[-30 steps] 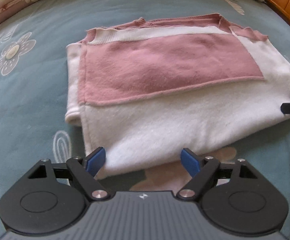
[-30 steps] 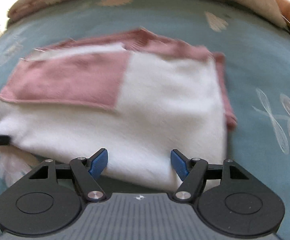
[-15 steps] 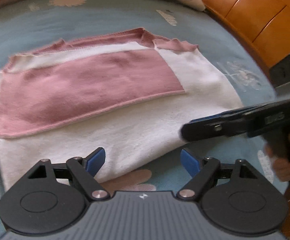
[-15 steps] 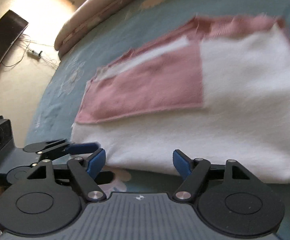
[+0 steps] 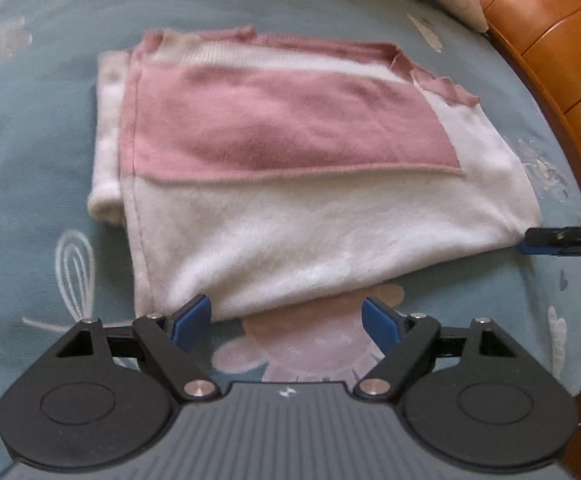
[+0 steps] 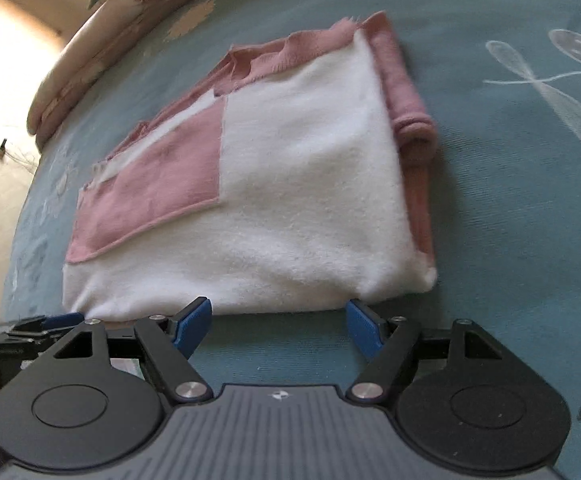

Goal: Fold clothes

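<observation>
Garment [image 5: 290,208]: one, pink-and-white, folded flat on blue floral bed cover [image 5: 30,160]. No legible writing. Two claws: left claw [image 5: 288,320] wide open, empty, at garment's near edge; right claw [image 6: 278,320] likewise wide open, empty. Wooden headboard [image 5: 562,60] beside bed.

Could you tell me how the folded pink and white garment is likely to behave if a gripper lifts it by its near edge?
The folded garment looks like soft fleece, so it would probably sag and droop. Its stacked layers lie loose, so lifting one edge could undo the fold. It seems light, and its fuzzy surface should grip well.
</observation>
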`<state>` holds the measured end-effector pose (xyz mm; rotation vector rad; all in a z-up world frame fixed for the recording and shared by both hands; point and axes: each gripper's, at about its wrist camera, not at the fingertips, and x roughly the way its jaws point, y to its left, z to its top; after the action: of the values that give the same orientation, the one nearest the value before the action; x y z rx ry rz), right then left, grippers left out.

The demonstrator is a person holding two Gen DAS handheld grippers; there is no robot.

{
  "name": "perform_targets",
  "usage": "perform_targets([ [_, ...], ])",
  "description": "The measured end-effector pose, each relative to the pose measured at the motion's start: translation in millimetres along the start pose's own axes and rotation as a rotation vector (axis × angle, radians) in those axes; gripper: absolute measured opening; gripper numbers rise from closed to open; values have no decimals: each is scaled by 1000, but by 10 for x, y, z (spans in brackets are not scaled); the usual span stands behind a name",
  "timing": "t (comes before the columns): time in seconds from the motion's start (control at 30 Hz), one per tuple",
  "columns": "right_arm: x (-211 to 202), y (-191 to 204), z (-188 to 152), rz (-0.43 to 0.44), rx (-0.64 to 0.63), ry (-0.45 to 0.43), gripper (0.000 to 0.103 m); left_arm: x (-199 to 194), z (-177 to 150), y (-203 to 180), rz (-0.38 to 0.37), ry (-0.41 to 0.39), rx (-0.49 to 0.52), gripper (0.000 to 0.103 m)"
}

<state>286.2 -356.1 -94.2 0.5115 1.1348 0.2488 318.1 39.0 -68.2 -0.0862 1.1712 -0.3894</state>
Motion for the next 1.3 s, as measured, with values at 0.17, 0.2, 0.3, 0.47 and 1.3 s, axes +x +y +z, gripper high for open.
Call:
perform_targets([
  [0.17, -140, 210, 106, -35, -90, -119, 78, 11, 83, -267, 14, -42, 100, 84],
  [0.2, -134, 247, 138, -52, -103, -140, 78, 44, 93, -294, 23, -42, 112, 84],
  [0.3, -53, 197, 169, -144, -83, -145, 78, 164, 85, -241, 68, -19, 99, 84],
  [0.47, 104, -16, 117, -159, -28, -121, 78, 243, 40, -89, 72, 2, 25, 90],
  [1.3, 302, 142, 54, -150, -159, -102, 103, 282, 71, -20, -1, 21, 26, 102],
])
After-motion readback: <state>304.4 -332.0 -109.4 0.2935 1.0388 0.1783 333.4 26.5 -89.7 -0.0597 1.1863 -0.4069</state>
